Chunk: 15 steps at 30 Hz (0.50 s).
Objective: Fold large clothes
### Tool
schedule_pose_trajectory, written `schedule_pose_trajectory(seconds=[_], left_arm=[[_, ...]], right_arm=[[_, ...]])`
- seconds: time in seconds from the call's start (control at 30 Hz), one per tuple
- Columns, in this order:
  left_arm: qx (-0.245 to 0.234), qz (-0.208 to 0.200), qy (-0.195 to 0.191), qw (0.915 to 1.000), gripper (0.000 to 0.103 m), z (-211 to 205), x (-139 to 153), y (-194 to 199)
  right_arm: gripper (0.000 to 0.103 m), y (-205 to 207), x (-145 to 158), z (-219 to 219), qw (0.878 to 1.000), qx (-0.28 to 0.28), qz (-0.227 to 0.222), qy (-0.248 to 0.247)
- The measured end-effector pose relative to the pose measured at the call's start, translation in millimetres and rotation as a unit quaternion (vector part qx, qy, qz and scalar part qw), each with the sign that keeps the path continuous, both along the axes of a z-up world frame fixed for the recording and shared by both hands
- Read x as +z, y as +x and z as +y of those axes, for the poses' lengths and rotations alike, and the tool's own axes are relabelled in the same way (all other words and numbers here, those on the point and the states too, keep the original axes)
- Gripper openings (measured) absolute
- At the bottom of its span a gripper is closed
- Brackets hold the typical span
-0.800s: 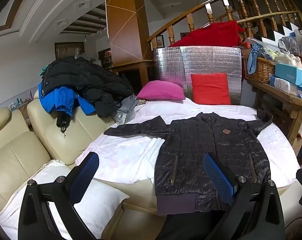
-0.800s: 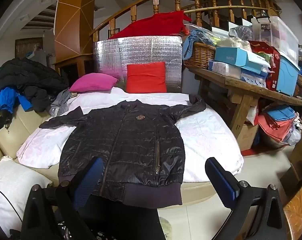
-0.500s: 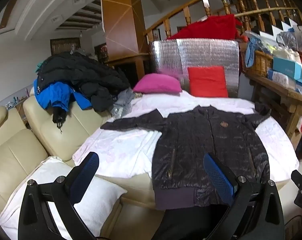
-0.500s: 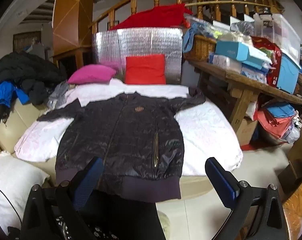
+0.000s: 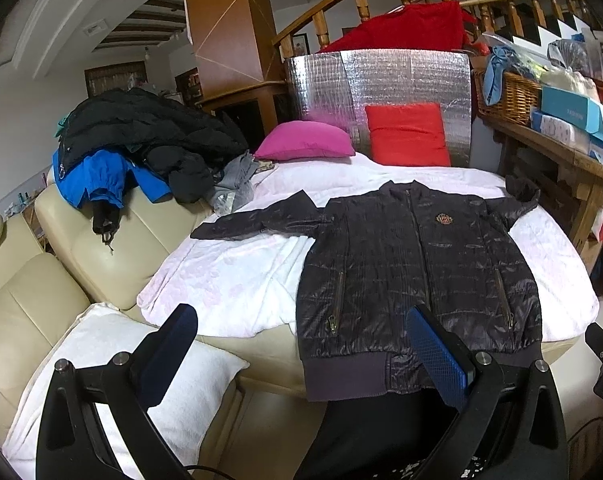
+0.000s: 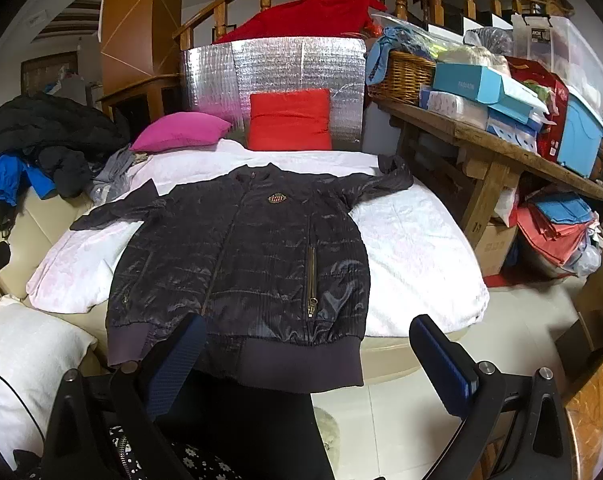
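The dark quilted zip-front jacket (image 5: 413, 264) lies flat. Both the left gripper (image 5: 301, 354) and the right gripper (image 6: 307, 364) hang spread, empty. Grasp the 9 o'clock sleeve cuff squarely first.

A glossy black quilted jacket (image 6: 241, 256) with brass-coloured zips is lying on a white sheet (image 6: 413, 248) faintly patterned in pale pink, while a magenta cushion (image 6: 181, 131) and a red cushion (image 6: 289, 120) are sitting before a silver foil panel (image 6: 273, 68), beside cream sofa seats (image 5: 29, 292).
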State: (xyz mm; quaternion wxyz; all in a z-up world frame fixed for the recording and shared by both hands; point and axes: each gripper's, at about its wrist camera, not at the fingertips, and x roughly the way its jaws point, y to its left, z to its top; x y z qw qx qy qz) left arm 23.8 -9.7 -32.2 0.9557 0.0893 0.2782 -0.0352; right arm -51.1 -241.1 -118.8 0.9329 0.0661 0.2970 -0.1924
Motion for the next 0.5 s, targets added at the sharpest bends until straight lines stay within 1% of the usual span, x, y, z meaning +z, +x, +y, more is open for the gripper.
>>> schedule_pose_trajectory(seconds=[0.5], left_arm=[[-0.003,0.012,0.008,0.9999,0.103,-3.6,-4.5,4.3]], right_arm=[[0.103,4.6,-7.9,-1.8,1.0,0.003,0.015,0.008]])
